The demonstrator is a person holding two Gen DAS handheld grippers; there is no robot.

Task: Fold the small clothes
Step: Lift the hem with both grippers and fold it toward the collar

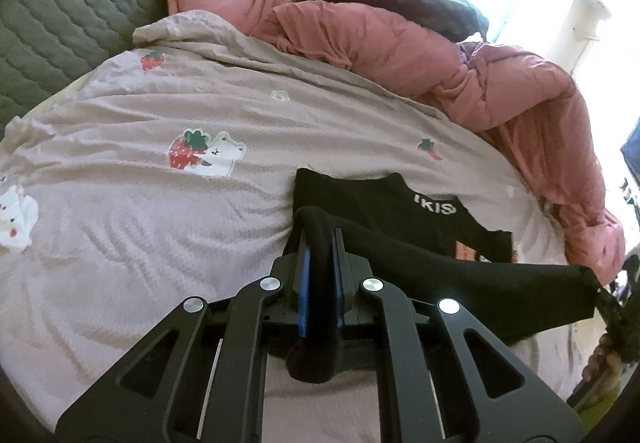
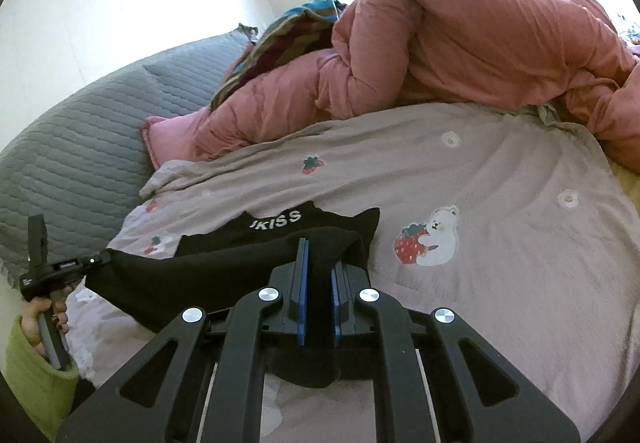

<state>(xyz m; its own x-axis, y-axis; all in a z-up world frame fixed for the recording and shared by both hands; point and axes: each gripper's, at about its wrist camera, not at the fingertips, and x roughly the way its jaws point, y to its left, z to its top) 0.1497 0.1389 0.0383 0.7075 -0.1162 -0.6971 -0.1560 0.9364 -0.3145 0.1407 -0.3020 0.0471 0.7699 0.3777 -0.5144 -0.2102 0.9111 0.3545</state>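
Step in hand: we judged we were partway through a fold, with the near edge of the black garment (image 1: pixel 400 211) lifted off the bed and stretched between our two claws.
Left claw (image 1: pixel 320 243): closed on one bunched corner of the raised edge, the cloth pinched between its blue pads.
Right claw (image 2: pixel 318 259): closed likewise on the other corner; in the left view it showed only at the far right end of the taut edge.
Garment: its far part lay flat on the bed sheet (image 1: pixel 160 203), white lettering (image 2: pixel 276 219) facing up, just beyond both claws.
Next move: we reckoned both corners had to travel together over the lettering toward the far edge, kept level so the fold came out straight, before either claw let go.
Surface: the sheet was soft, rippled, pale, printed with strawberries and bears; we expected the cloth to drag on it.
Room: beyond the garment a pink quilt (image 2: pixel 460 43) was heaped with a striped blanket (image 2: pixel 280 39); a grey quilted cover (image 2: pixel 80 147) lay to its left, under white walls and a bright window.
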